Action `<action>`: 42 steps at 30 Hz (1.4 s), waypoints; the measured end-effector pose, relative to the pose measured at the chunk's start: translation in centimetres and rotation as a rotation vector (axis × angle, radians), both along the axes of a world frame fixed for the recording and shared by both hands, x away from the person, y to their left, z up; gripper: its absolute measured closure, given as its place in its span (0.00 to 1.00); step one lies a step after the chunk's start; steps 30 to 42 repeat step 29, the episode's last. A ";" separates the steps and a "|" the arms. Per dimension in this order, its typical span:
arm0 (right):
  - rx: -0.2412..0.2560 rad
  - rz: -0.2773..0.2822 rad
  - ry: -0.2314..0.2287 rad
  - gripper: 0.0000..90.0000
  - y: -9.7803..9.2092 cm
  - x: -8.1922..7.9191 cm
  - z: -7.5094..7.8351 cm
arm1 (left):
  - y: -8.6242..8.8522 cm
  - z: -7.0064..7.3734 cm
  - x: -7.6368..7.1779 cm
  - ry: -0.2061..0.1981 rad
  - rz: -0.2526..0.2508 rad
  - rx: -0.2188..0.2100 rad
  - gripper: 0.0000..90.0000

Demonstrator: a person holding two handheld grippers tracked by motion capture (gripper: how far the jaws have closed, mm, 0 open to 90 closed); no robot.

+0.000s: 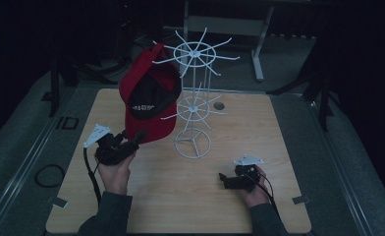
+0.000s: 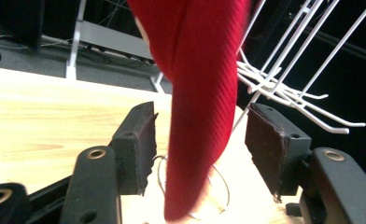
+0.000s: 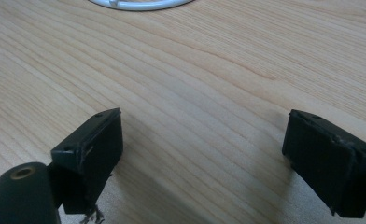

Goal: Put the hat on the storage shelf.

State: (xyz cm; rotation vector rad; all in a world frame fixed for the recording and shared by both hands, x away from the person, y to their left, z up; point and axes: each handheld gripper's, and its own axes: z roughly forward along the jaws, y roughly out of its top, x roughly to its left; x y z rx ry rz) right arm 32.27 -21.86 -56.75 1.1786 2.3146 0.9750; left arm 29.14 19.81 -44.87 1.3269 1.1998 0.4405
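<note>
A red cap hangs on the left side of a white wire rack, up on one of the arms of the rack's top ring, with its opening turned toward the person so the dark lining and a small white label show inside. Its brim points down toward the table, ending just left of the rack's round base. The cloth is plain red with a fine diagonal weave.

The left gripper sits at the brim's lower edge, left of the rack. In the left gripper view the brim drops between the two jaws, which stand wide apart; there is a gap between each pad and the cloth, so the claw holds nothing.

The rack stands on a pale wooden table and has two spoked rings on one upright post.

The right gripper lies low over the table, right of the rack's base and nearer the person. Its jaws are spread wide with bare wood between them, gripping nothing. Each gripper is held in a hand with a dark sleeve.
</note>
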 end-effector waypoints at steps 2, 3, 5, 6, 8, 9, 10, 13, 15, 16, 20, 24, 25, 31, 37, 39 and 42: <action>-0.001 0.000 -0.001 0.13 0.0 0.0 0.0 | 0.1 -0.1 0.0 0.003 0.003 0.005 0.45; 0.001 0.000 0.001 0.13 0.0 0.0 0.0 | 0.2 -0.4 -0.1 0.018 0.004 0.031 0.44; 0.001 0.000 0.001 0.13 0.0 0.0 0.0 | 0.3 -0.6 0.0 0.033 0.011 0.053 0.41; 0.000 0.000 0.000 0.13 0.0 0.0 0.0 | 0.4 -0.7 0.0 0.035 0.010 0.057 0.40; 0.000 0.000 0.000 0.13 0.0 0.0 0.0 | 0.4 -0.7 0.0 0.033 0.018 0.071 0.38; 0.000 0.000 0.000 0.13 0.0 0.0 0.0 | 0.4 -0.7 0.0 0.034 0.021 0.078 0.38; 0.000 0.000 0.000 0.13 0.0 0.0 0.0 | 0.4 -0.7 0.0 0.034 0.021 0.078 0.37; 0.001 0.000 0.000 0.13 0.0 0.0 0.0 | 0.4 -1.1 0.0 0.040 0.025 0.105 0.35; 0.000 0.001 0.000 0.13 0.0 0.0 0.0 | 0.5 -1.3 -0.1 0.045 0.028 0.115 0.34; 0.000 0.001 0.000 0.13 0.0 0.0 0.0 | 0.5 -1.3 -0.1 0.045 0.028 0.115 0.33; 0.000 0.001 0.002 0.13 0.0 0.0 0.0 | 0.9 -1.7 -0.3 0.047 0.038 0.128 0.31; 0.000 0.001 0.002 0.13 0.0 0.0 0.0 | 1.5 -1.9 -0.4 0.053 0.053 0.122 0.30; 0.000 0.001 0.002 0.13 0.0 0.0 0.0 | 1.8 -1.9 -0.4 0.052 0.067 0.127 0.29; 0.000 0.001 0.002 0.13 0.0 0.0 0.0 | 2.1 -2.0 -0.5 0.054 0.079 0.113 0.29; 0.000 0.001 0.002 0.13 0.0 0.0 0.0 | 2.1 -2.0 -0.5 0.054 0.079 0.113 0.29; 0.000 0.001 0.002 0.13 0.0 0.0 0.0 | 2.1 -2.0 -0.5 0.054 0.079 0.113 0.29; 0.000 0.001 0.002 0.13 0.0 0.0 0.0 | 2.1 -2.0 -0.5 0.054 0.079 0.113 0.29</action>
